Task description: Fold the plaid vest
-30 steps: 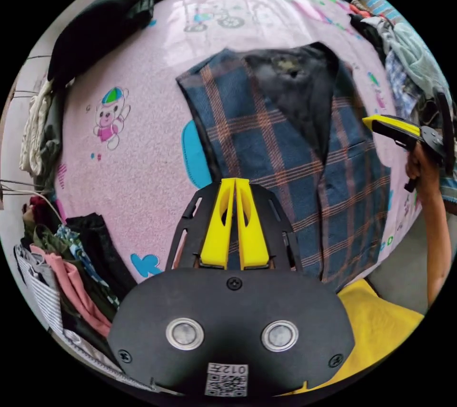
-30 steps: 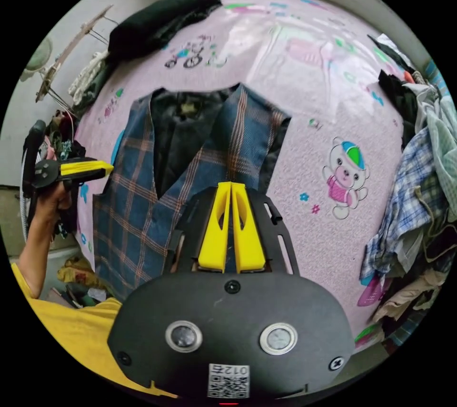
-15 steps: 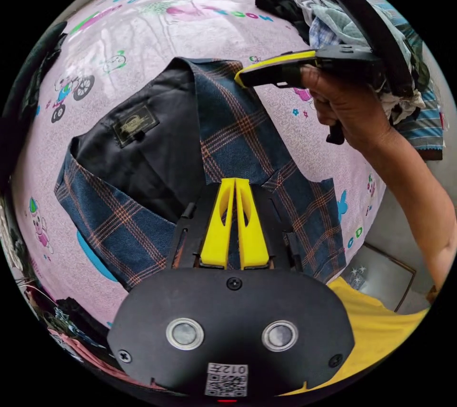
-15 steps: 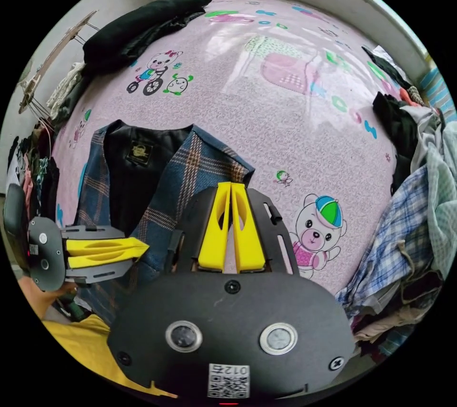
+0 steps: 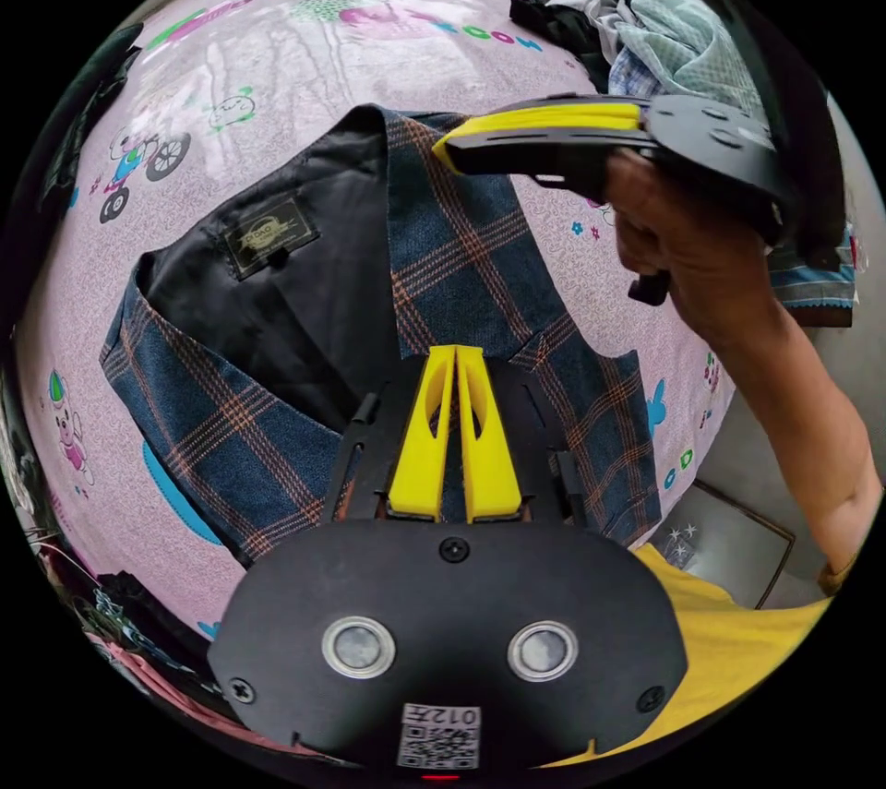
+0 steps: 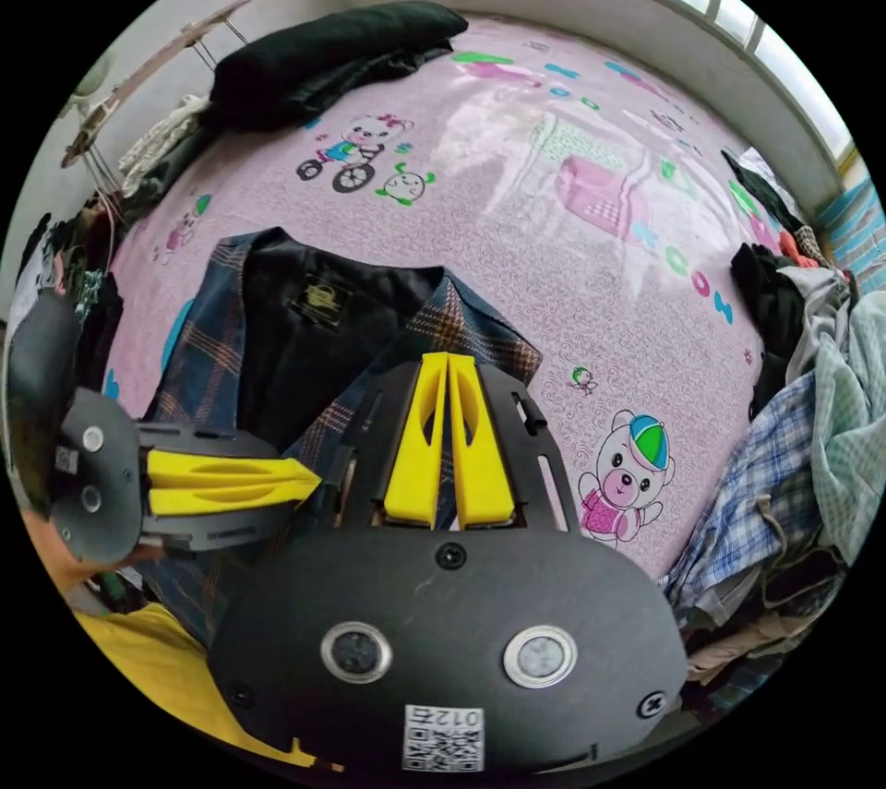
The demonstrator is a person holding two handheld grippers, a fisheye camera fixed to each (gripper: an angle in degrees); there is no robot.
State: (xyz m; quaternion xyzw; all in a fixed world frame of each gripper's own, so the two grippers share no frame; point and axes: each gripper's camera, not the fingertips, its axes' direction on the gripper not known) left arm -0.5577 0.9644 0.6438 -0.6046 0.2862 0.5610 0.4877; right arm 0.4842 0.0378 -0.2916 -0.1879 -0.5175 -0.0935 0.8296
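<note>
The plaid vest lies flat on a pink bed cover with cartoon bears on it. Its black inside lining faces up, with a small label on it.

In the left gripper view, the left gripper has its two yellow jaws pressed together. Their tips sit over the vest's blue checked front. I cannot tell if they pinch any cloth. Past the tips and to one side, the right gripper is held in a hand. Its jaws are closed too, and its tip is above the vest's shoulder edge.

In the right gripper view, the right gripper points at the vest. The left gripper is just beside it, over the vest. A heap of clothes lies on the other side of the jaws.
</note>
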